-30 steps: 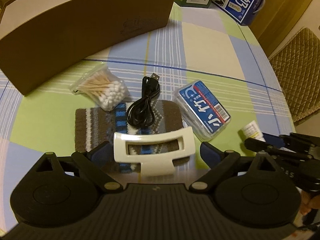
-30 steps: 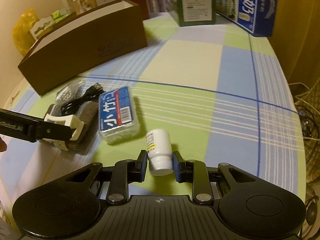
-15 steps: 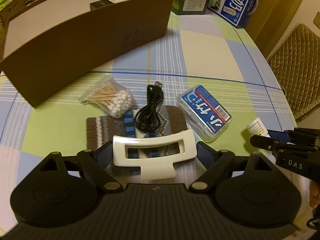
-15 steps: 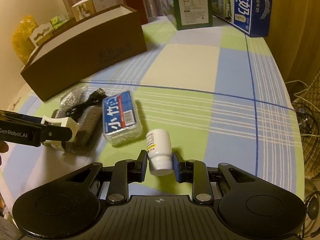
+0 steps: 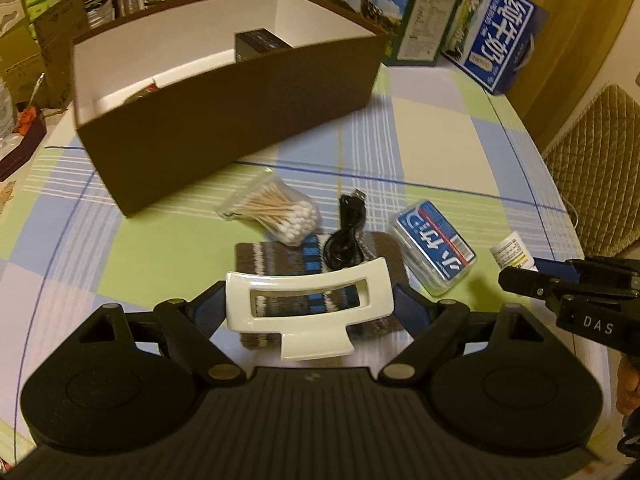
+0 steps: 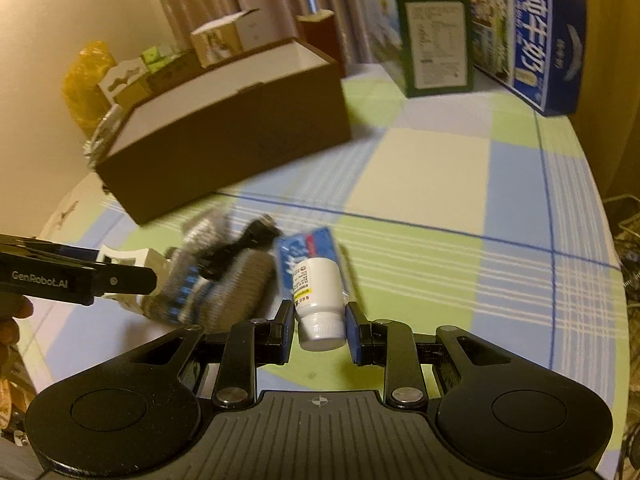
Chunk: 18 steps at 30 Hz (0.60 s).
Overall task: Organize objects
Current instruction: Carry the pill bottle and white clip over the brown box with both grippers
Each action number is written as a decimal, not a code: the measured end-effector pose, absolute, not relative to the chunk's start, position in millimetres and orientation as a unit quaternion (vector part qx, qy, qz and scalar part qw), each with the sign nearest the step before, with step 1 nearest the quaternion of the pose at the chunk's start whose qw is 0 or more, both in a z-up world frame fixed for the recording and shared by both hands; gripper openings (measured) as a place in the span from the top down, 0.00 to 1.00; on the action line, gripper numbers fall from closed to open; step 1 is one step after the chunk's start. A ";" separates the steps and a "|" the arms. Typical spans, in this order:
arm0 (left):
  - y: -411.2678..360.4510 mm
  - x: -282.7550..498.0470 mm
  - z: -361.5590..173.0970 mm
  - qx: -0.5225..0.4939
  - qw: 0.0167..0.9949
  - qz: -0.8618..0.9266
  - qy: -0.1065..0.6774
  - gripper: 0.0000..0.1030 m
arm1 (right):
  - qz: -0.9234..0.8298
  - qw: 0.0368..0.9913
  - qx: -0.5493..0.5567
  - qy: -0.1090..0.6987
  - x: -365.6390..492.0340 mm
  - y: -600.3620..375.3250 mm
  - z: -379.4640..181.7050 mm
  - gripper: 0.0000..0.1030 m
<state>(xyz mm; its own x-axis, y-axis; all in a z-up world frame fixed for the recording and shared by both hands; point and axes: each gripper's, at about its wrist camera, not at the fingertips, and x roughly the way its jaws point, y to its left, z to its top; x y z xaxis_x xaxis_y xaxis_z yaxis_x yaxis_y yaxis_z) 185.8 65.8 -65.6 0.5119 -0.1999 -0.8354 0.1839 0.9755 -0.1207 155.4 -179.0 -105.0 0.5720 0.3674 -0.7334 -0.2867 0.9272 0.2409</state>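
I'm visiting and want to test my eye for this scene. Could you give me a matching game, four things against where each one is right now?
Things:
1. white hair clip
2. white pill bottle
3. black USB cable
4. bag of cotton swabs

Places:
A. coiled partly on the striped knitted cloth
B. held in the right gripper
C. on the tablecloth just in front of the brown box
D. held in the left gripper

Pairs: 1-D, 2-B, 3-A, 4-C

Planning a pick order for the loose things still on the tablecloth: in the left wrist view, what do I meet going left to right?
Bag of cotton swabs → black USB cable → blue-labelled clear box → white bottle, which is held in the right hand-held gripper.
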 end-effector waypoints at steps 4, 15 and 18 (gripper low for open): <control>77.6 185.0 -54.5 -0.017 0.875 -0.104 0.472 0.18 | 0.204 0.886 0.047 0.414 159.2 -164.0 -95.5 0.77; 109.0 197.5 -18.4 -0.026 0.897 -0.105 0.429 0.18 | 0.257 0.884 0.040 0.388 189.0 -110.9 -74.4 0.77; 119.9 207.8 -10.9 -0.024 0.902 -0.101 0.420 0.18 | 0.268 0.884 0.042 0.380 201.6 -95.6 -68.4 0.77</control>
